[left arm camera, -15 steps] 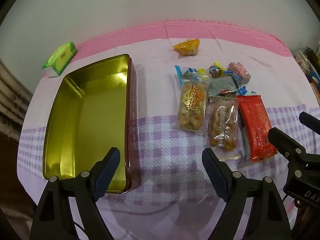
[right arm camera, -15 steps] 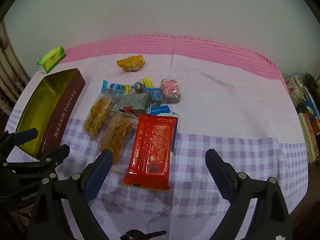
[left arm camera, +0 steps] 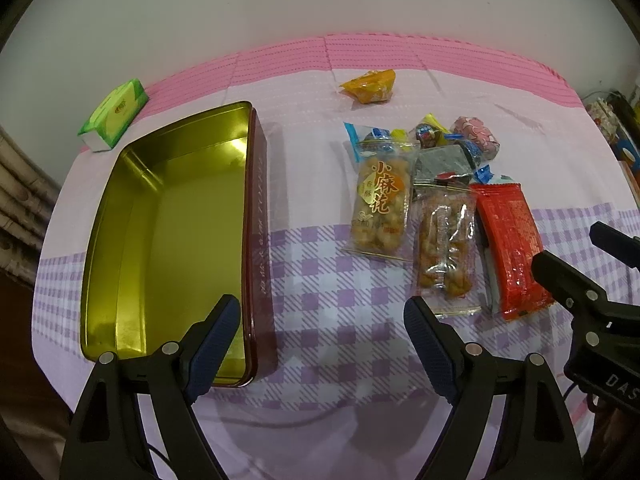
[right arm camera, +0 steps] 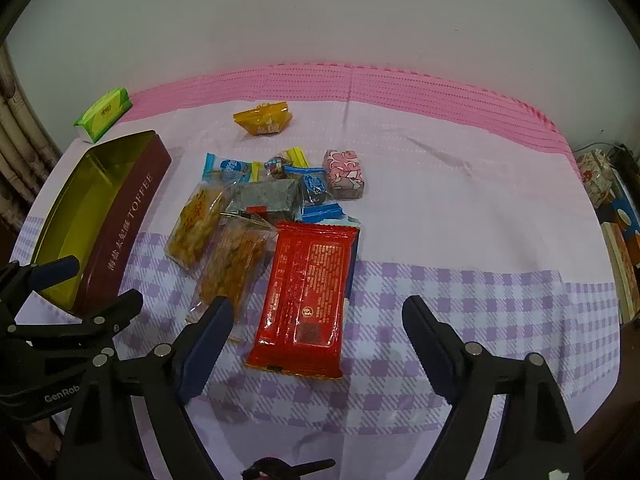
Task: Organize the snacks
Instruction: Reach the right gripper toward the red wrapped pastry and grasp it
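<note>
Jaws on both the left gripper [left arm camera: 322, 330] and the right gripper [right arm camera: 318, 330] are standing wide apart, gripping nothing. The tin [left arm camera: 132, 216] is lying open on the tablecloth [right arm camera: 460, 208]. Beside it, the snacks are sitting in a heap: two clear bags [left arm camera: 380, 208], a red packet [right arm camera: 306, 294], and what are probably small candies [right arm camera: 308, 182] behind.

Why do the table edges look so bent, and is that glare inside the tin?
Left wrist view: fisheye lens bows the tablecloth; lamp glare gleams inside the gold tin. Right wrist view: same curving, dark rounded corners, sheen on the red packet.
</note>
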